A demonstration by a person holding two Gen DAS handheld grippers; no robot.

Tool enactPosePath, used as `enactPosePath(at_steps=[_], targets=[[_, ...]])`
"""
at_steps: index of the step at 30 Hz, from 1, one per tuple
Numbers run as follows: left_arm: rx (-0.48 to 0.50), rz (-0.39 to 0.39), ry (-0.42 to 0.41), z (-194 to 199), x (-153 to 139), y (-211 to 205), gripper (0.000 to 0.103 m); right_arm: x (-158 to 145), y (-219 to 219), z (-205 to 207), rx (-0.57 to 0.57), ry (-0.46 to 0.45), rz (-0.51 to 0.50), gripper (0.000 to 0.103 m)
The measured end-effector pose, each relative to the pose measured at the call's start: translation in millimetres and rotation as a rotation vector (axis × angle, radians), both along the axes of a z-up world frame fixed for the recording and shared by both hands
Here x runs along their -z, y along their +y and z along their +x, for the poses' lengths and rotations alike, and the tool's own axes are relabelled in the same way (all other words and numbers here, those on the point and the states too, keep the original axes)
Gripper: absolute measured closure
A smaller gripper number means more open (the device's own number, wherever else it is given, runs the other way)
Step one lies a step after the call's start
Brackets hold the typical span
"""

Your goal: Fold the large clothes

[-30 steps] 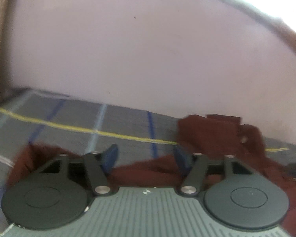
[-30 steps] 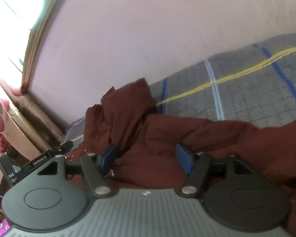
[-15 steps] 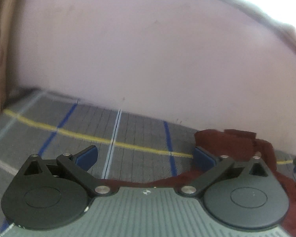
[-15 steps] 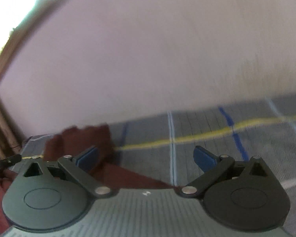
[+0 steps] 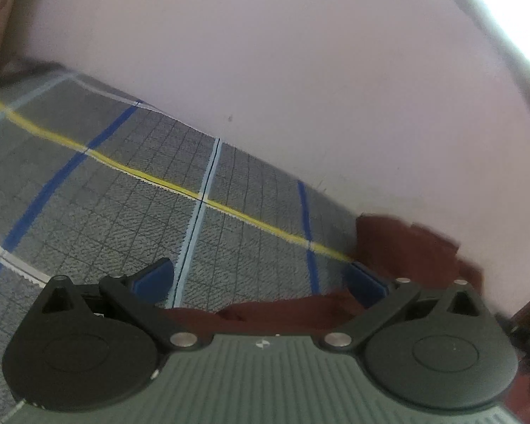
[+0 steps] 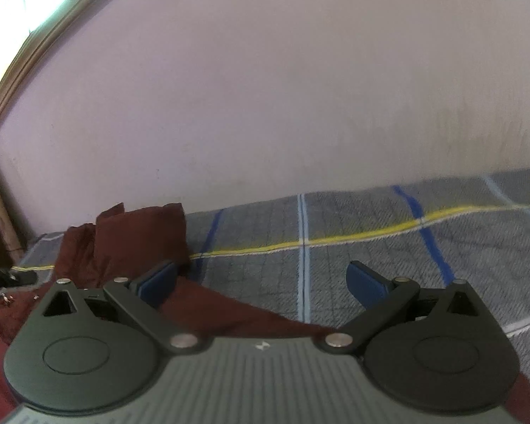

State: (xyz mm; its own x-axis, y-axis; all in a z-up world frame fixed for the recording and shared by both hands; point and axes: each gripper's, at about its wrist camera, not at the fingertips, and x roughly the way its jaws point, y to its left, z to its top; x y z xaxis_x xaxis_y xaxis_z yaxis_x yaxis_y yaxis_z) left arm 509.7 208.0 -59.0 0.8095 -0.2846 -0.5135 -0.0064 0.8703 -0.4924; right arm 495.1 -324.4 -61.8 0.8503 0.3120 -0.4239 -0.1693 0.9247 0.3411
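A dark red garment (image 5: 402, 247) lies bunched at the right of the left wrist view, against the wall, with an edge running under the tool body. My left gripper (image 5: 258, 279) stands wide open over the grey checked bed cover (image 5: 130, 208), nothing between its blue pads (image 5: 152, 279). In the right wrist view the same dark red garment (image 6: 134, 236) is heaped at the left, and a flat part reaches under the tool. My right gripper (image 6: 261, 279) is wide open too, its left pad (image 6: 157, 282) just above the cloth, the gap holding nothing.
A pale pink wall (image 6: 265, 106) rises directly behind the bed. The cover carries yellow (image 5: 159, 180), blue and white stripes. A bright window with a wooden frame (image 6: 24, 53) sits at the upper left of the right wrist view. Small dark items (image 6: 3, 282) lie at the far left.
Both grippers have opened from half open to full width. Both views have swung off the garment toward bare bed cover, so the cloth now sits at the edges of the views.
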Motion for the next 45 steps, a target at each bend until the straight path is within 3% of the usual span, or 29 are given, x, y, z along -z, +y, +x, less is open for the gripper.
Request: enactPosePath(at_steps=[3,6,9,12,15,16,17,19,21,22,25,28,31,37,41,43,45], targets=[[-0.058,-0.068,-0.021,-6,1,11,0.0,2,-7,3,0.014,0.009,0.029,0.0],[-0.11,-0.034,-0.044,-16,-6,8,0.0,3,-13,9,0.014,0.069,0.071,0.0],[-0.139,0.008,-0.149,-38,-26,6,0.0,-8,-25,2,0.088,0.121,0.107,0.0],[-0.096,0.026,-0.249,-66,-55,-4,0.0,-44,-20,-49,0.009,-0.052,0.107,0.0],[0.004,0.105,-0.342,-99,-80,-33,0.003,-72,9,-101,-0.134,-0.179,-0.024,0.001],[0.04,0.159,-0.359,-111,-85,-50,0.01,-77,20,-115,-0.173,-0.199,-0.063,0.003],[0.092,0.219,-0.359,-119,-87,-68,0.028,-79,28,-126,-0.196,-0.199,-0.097,0.007],[0.202,0.302,-0.312,-123,-83,-98,0.05,-77,40,-138,-0.234,-0.175,-0.134,0.042],[0.236,0.365,-0.271,-123,-70,-119,0.053,-70,47,-140,-0.23,-0.134,-0.191,0.055],[0.227,0.382,-0.27,-123,-66,-123,0.053,-65,46,-137,-0.223,-0.106,-0.198,0.056],[0.219,0.308,-0.195,-110,-55,-117,0.052,-50,40,-126,-0.2,-0.049,-0.227,0.059],[0.234,0.294,-0.158,-105,-46,-114,0.052,-35,37,-113,-0.226,0.033,-0.199,0.059],[0.229,0.254,-0.151,-103,-33,-109,0.052,-27,48,-104,-0.238,0.05,-0.231,0.059],[0.237,0.185,-0.149,-93,-18,-101,0.052,-6,41,-101,-0.228,0.033,-0.18,0.059],[0.216,0.203,-0.179,-98,-22,-103,0.052,-5,37,-100,-0.232,0.02,-0.145,0.057],[0.205,0.223,-0.215,-112,-33,-101,0.049,-13,27,-103,-0.239,0.022,-0.092,0.05],[0.167,0.187,-0.263,-129,-46,-89,0.034,-28,14,-118,-0.221,-0.016,-0.046,0.037]])
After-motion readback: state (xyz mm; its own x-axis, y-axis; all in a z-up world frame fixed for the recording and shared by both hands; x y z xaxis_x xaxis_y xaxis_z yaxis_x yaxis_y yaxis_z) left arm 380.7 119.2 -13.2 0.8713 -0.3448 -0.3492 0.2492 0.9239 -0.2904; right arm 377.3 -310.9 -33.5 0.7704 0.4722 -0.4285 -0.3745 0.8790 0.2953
